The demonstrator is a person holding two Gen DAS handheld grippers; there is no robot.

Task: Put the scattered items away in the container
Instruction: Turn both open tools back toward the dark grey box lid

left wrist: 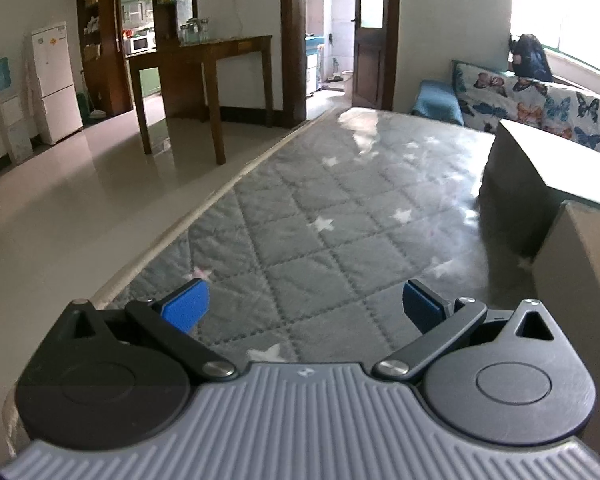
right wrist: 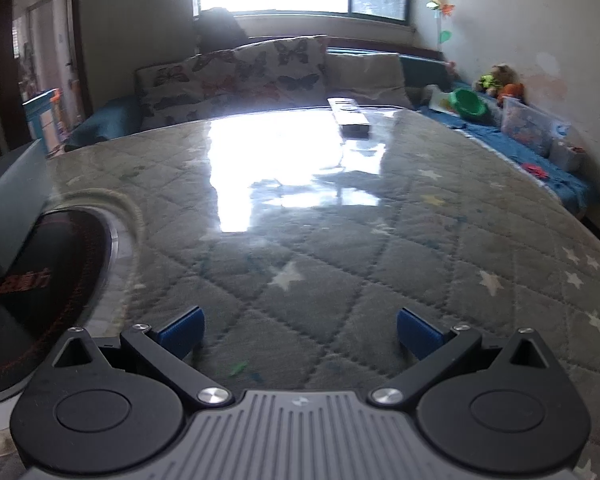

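Note:
My left gripper [left wrist: 306,306] is open over a glass-covered table [left wrist: 320,200] with a grey quilted star cloth, nothing between its blue pads. A cardboard box [left wrist: 540,176] with open flaps stands at the right of the left wrist view. My right gripper [right wrist: 298,332] is also open and empty above the same table top [right wrist: 340,240]. A round black item with red stitching and red lettering [right wrist: 40,292] lies at the left, just beside the left finger. Far across the table rests a white remote-like object [right wrist: 350,117].
A dark wooden table [left wrist: 204,64] and a white fridge [left wrist: 56,80] stand across the tiled floor on the left. Butterfly-print cushions [right wrist: 236,76] line the sofa behind the table. Toys and a clear plastic bin [right wrist: 528,124] sit along the right wall.

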